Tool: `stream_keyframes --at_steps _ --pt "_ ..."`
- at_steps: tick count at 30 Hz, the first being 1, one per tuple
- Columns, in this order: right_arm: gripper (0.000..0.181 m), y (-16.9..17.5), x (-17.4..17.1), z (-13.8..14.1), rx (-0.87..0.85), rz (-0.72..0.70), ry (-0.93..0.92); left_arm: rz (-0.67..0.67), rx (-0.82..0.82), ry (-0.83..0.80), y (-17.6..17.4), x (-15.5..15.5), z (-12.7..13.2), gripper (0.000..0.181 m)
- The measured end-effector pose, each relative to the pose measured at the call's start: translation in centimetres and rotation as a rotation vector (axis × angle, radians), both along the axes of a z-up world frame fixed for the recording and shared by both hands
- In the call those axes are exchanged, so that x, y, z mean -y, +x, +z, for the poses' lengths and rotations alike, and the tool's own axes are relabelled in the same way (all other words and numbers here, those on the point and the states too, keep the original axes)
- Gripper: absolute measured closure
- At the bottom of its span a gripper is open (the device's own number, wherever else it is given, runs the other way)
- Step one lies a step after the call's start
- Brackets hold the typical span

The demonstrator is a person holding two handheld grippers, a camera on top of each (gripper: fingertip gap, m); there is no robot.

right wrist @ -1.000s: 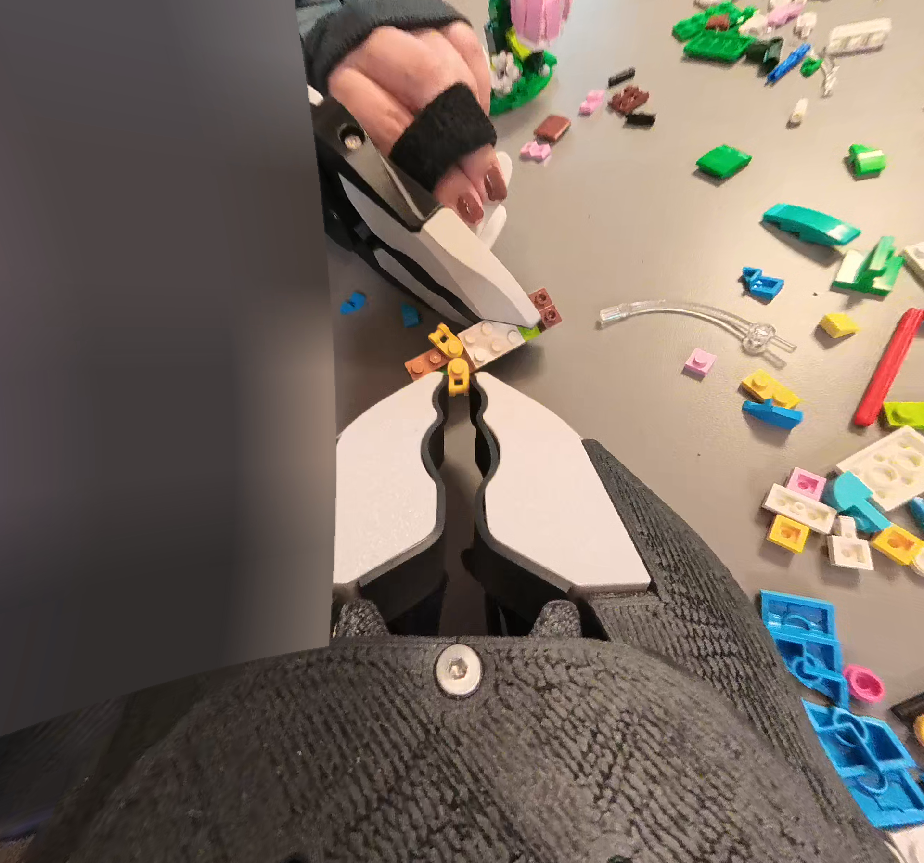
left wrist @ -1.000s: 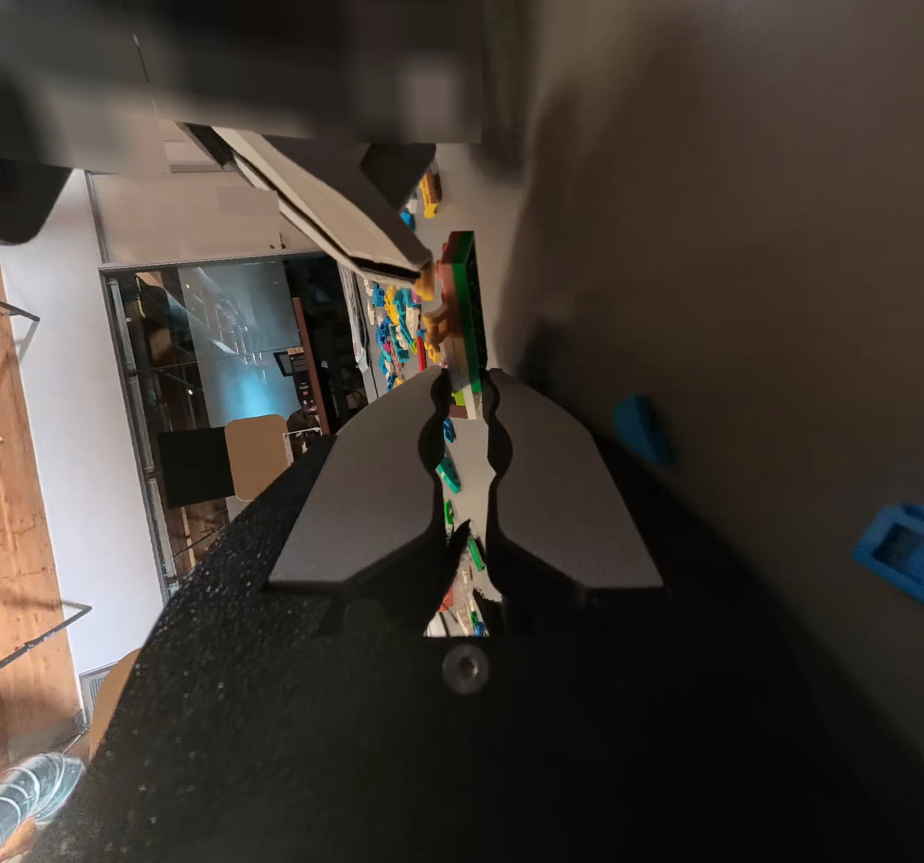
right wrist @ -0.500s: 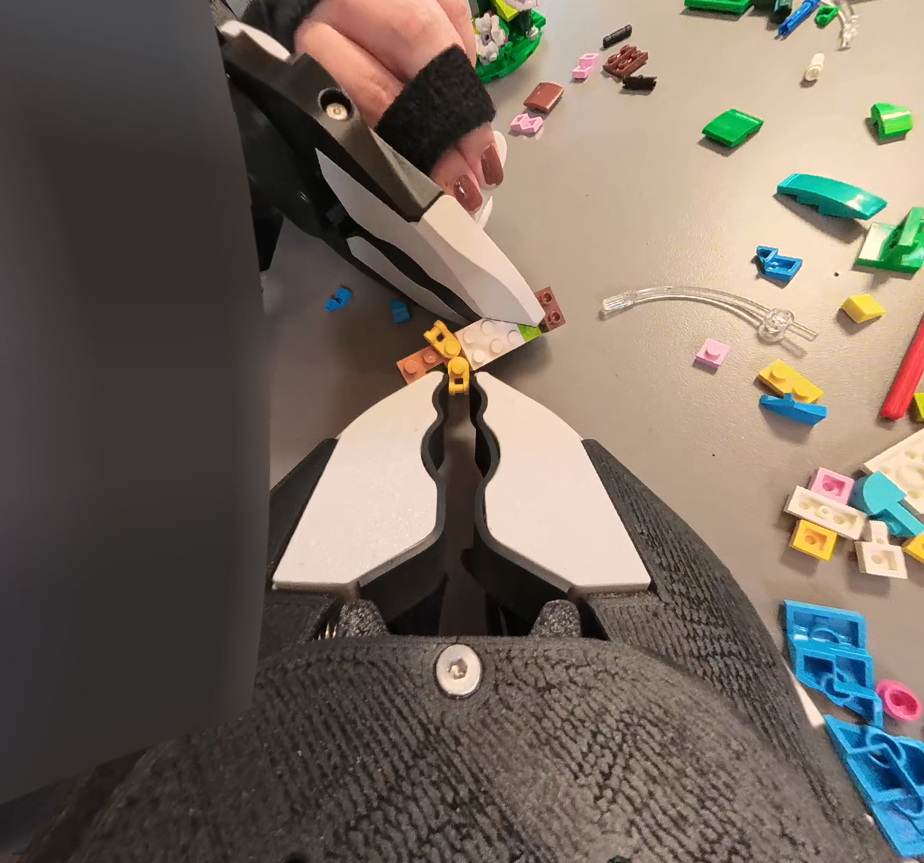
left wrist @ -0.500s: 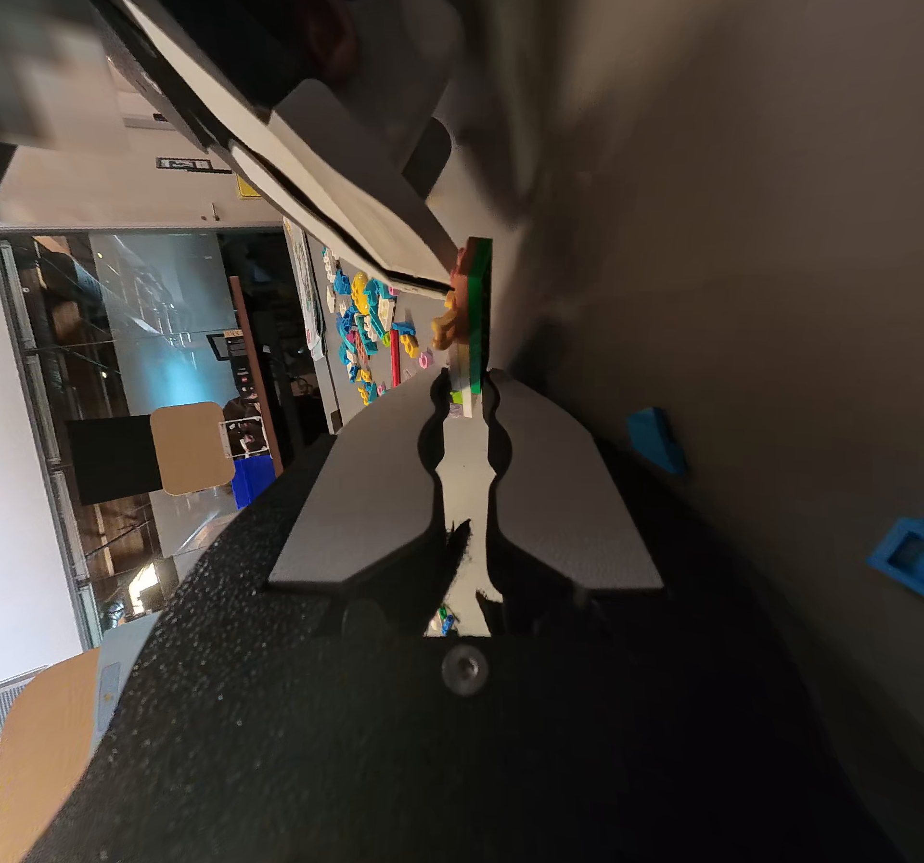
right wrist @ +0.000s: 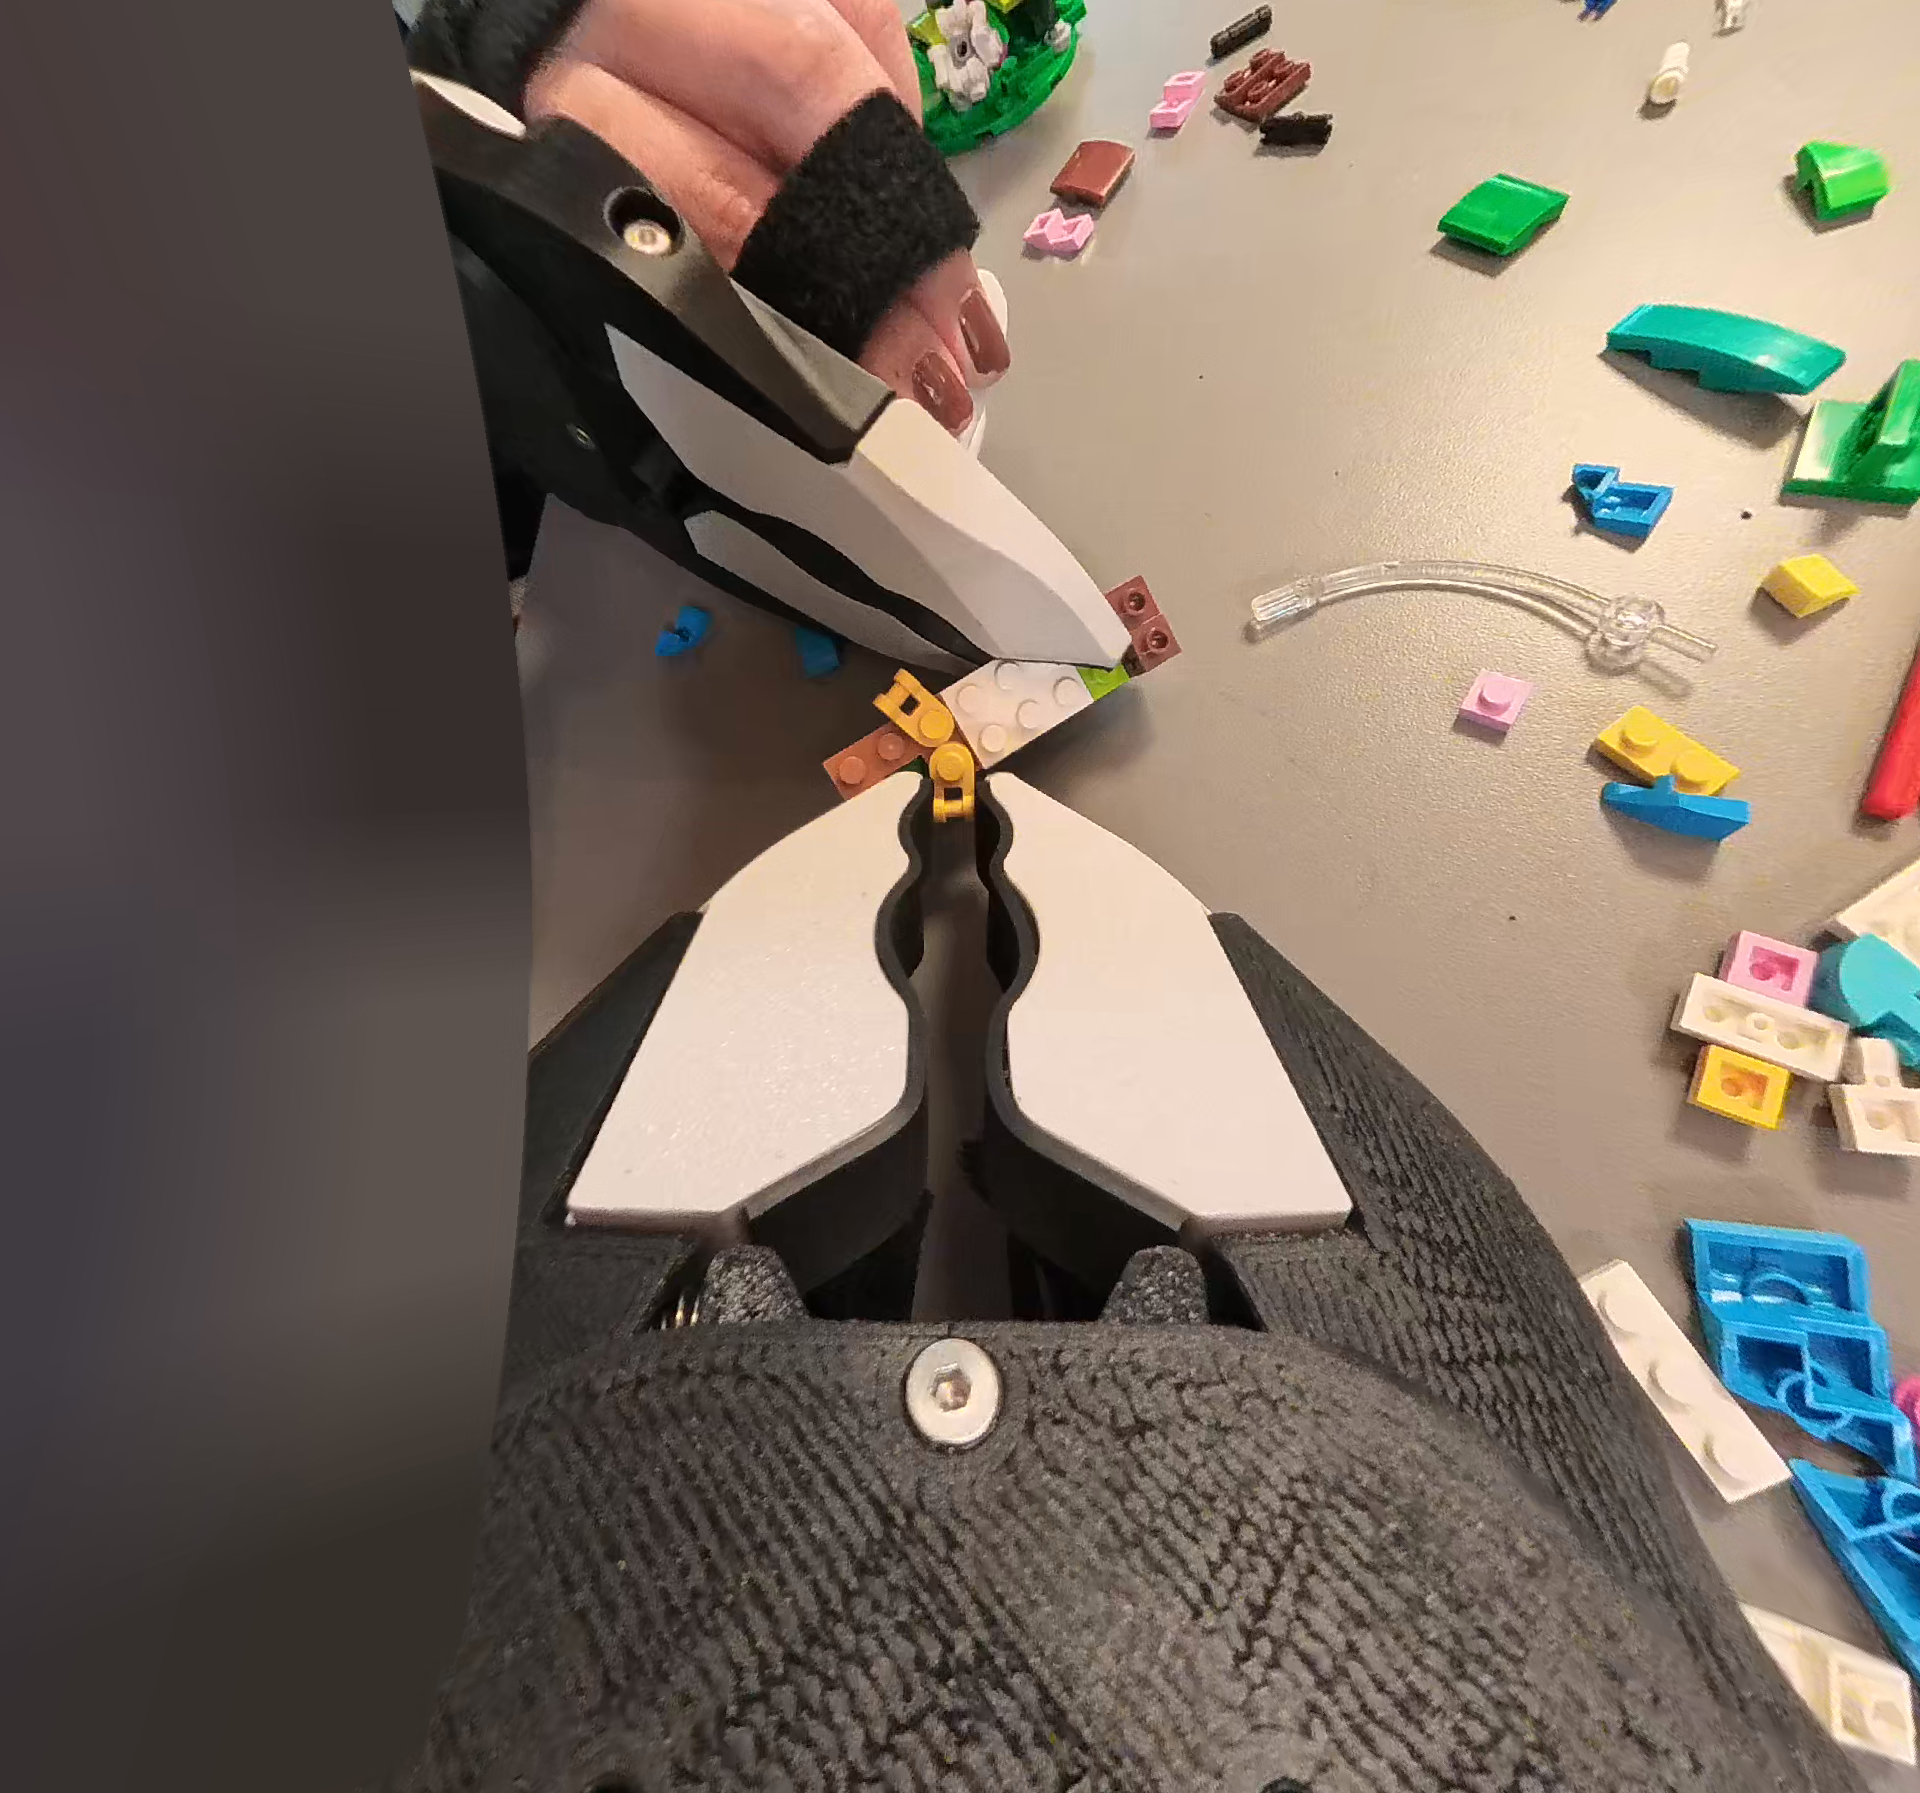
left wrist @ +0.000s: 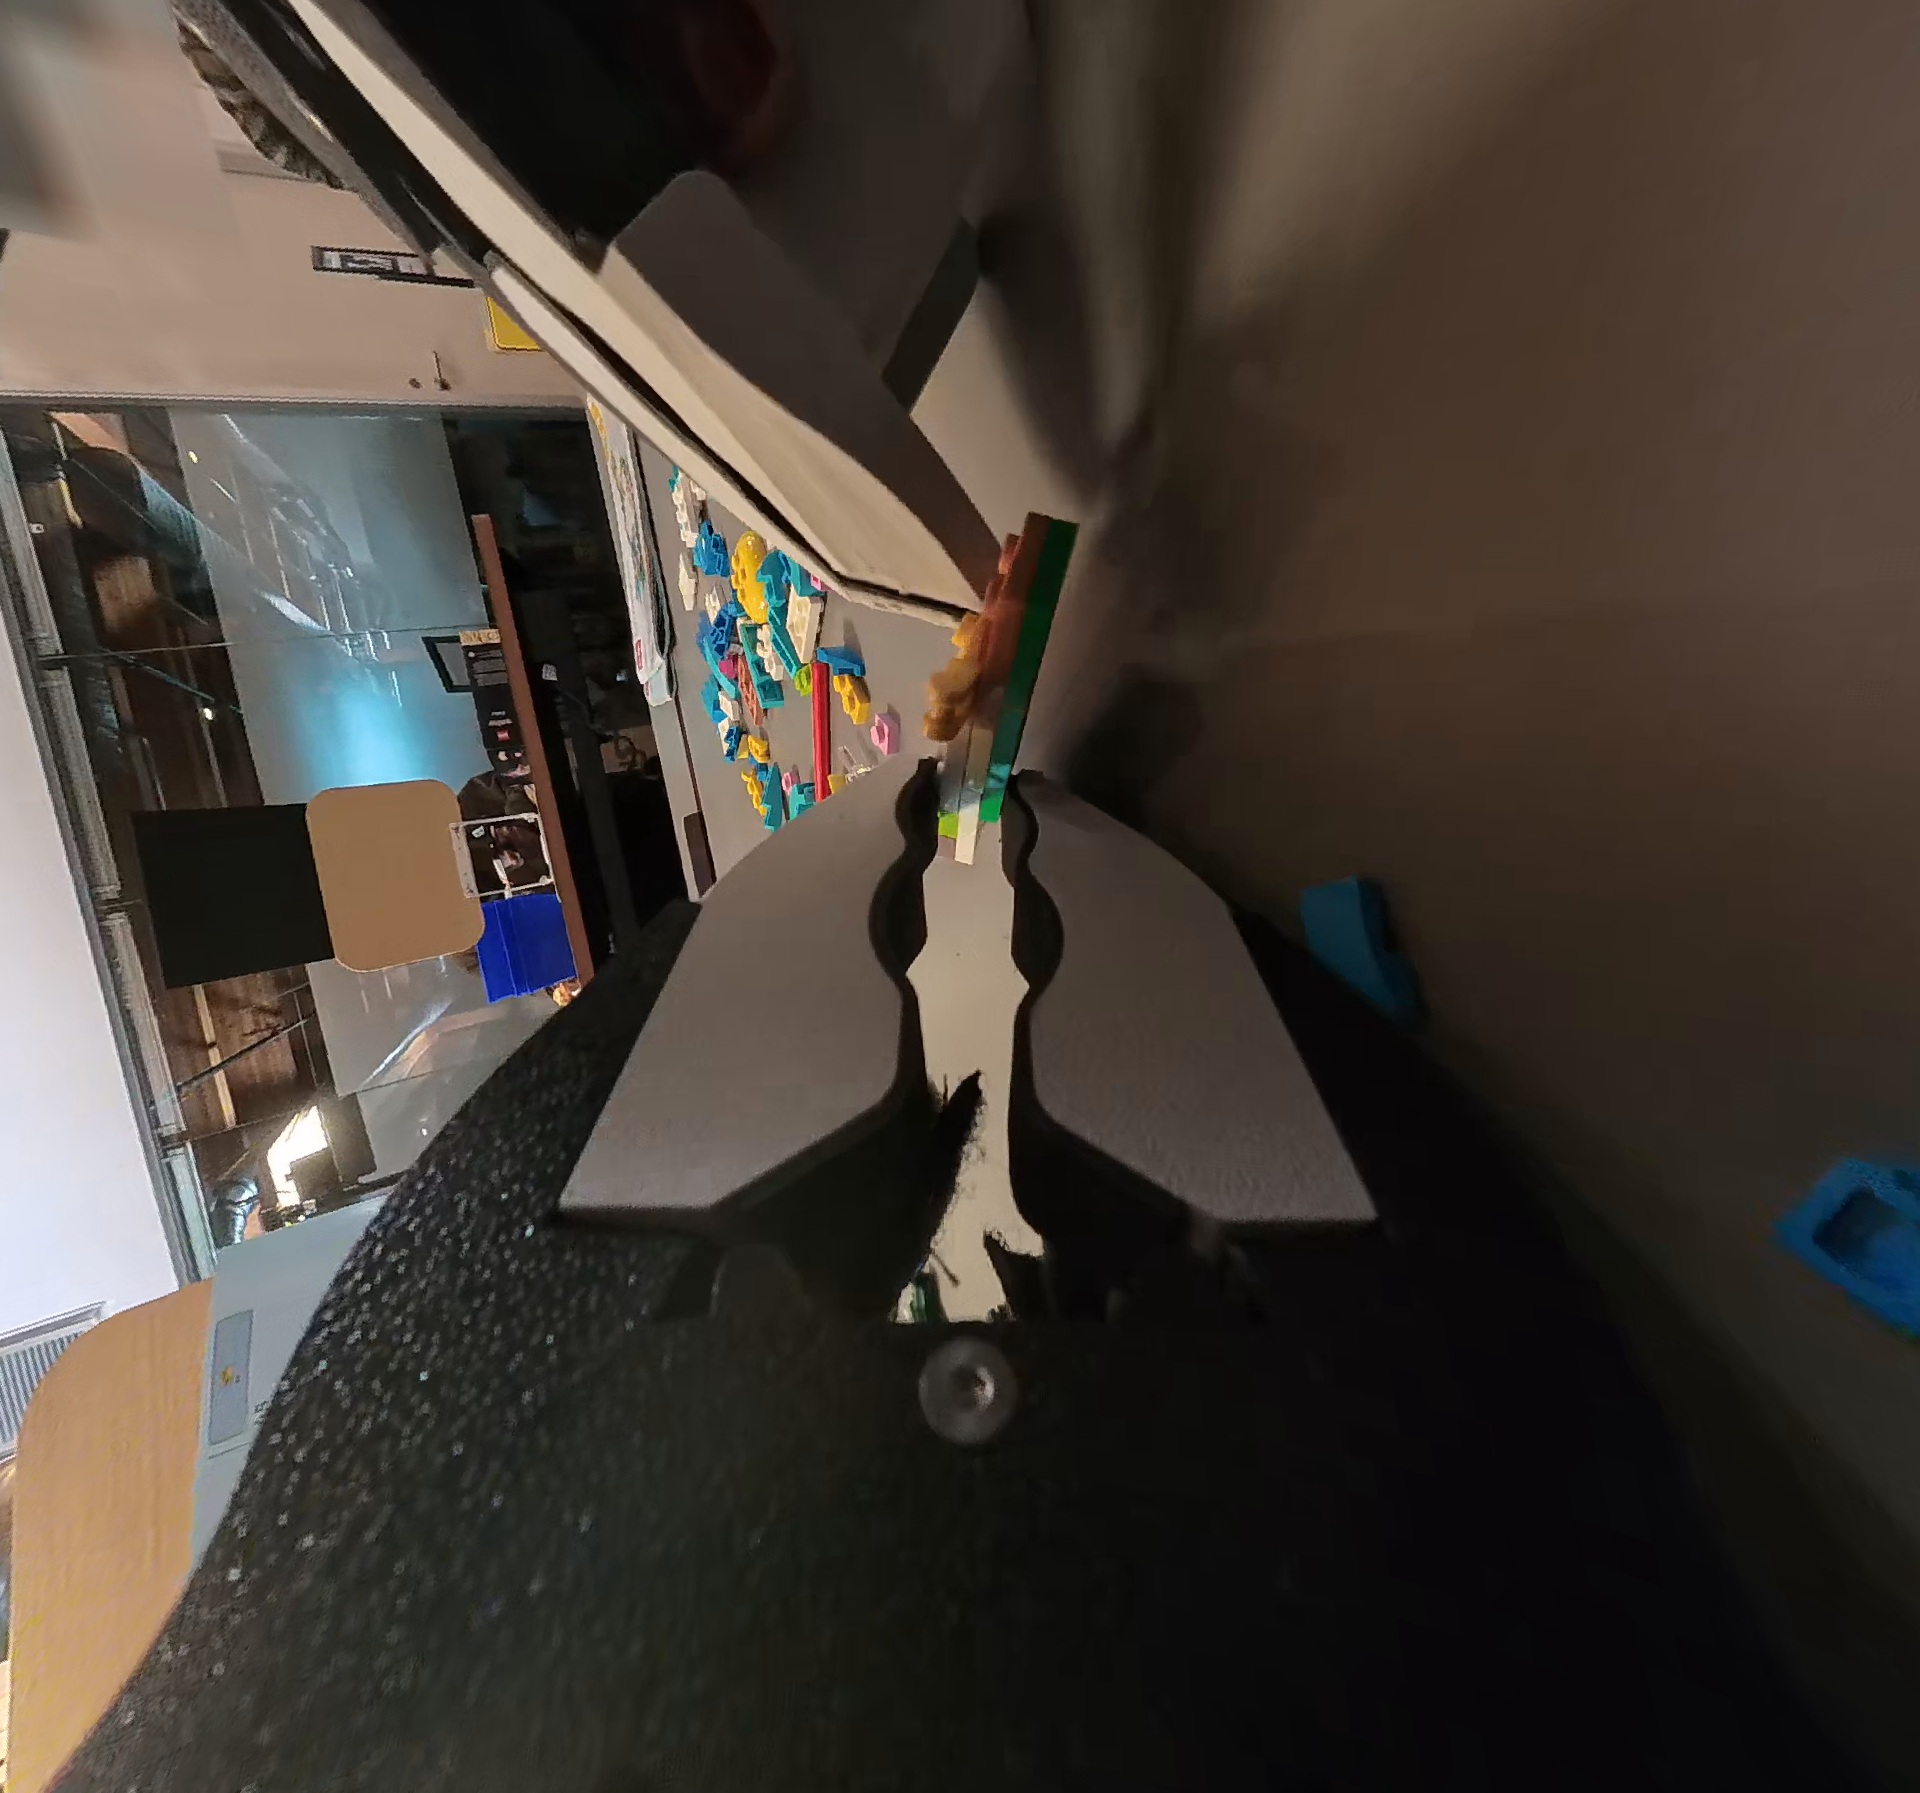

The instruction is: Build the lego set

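Note:
My left gripper (left wrist: 966, 787) is shut on a small flat lego assembly (left wrist: 1029, 663) seen edge-on, with a green plate at its base. In the right wrist view the left gripper (right wrist: 1049, 647), held by a hand in a black fingerless glove, pinches the assembly's white plate (right wrist: 1013, 709). Brown studs (right wrist: 1143, 616) and an orange-brown plate (right wrist: 868, 761) show at its ends. My right gripper (right wrist: 951, 787) is shut on a yellow clip piece (right wrist: 951, 779) and holds it against the assembly's near edge, beside a second yellow clip (right wrist: 909, 704). The right gripper also shows in the left wrist view (left wrist: 961, 600).
A grey table (right wrist: 1299, 393) carries loose bricks to the right. A pink flower model (right wrist: 997, 8) stands at the back. A clear curved tube (right wrist: 1455, 590) lies right of the assembly. Blue pieces (right wrist: 1787, 1328) lie at lower right, and two small blue ones (right wrist: 681, 631) under the left gripper. Less than 4 cm separates the two grippers' tips.
The two grippers have drawn closer together; the left gripper and hand loom larger in the right wrist view. The yellow clip piece stays at the assembly's edge. Both grips are unchanged.

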State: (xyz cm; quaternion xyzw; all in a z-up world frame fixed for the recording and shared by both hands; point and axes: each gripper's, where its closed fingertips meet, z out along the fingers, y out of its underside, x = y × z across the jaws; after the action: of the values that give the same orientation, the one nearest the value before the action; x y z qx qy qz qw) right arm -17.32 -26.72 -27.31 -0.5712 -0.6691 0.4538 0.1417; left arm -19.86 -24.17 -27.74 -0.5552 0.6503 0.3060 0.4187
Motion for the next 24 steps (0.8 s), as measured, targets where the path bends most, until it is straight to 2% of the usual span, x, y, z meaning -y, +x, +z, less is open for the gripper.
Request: stream_keyframes --at_steps 1,6,15,16,20,23,24 --pt "0.175 0.0 0.0 -0.1 0.0 -0.002 0.021 0.003 -0.004 0.003 0.0 0.0 0.0 0.17" --pt "0.175 0.0 0.1 -0.5 0.008 -0.022 0.137 0.012 -0.03 0.01 0.1 0.0 0.0 0.169" --pt "0.175 -0.2 0.0 0.1 -0.03 -0.058 0.079 -0.001 -0.008 0.001 -0.2 0.0 0.0 0.169" --pt "0.175 -0.2 0.0 0.1 -0.029 -0.06 0.074 0.007 0.006 0.017 -0.3 -0.1 0.4 0.158" --pt "0.175 -0.5 0.4 0.0 -0.026 -0.038 0.082 -0.002 0.113 -0.061 0.0 0.2 1.5 0.14" --pt "0.175 -0.6 0.6 -0.2 -0.017 -0.031 0.085 -0.072 0.091 -0.088 0.3 1.0 1.4 0.126" --pt "0.175 -0.6 0.6 -0.2 -0.018 -0.031 0.085 -0.1 0.061 -0.084 0.3 1.3 1.3 0.129"
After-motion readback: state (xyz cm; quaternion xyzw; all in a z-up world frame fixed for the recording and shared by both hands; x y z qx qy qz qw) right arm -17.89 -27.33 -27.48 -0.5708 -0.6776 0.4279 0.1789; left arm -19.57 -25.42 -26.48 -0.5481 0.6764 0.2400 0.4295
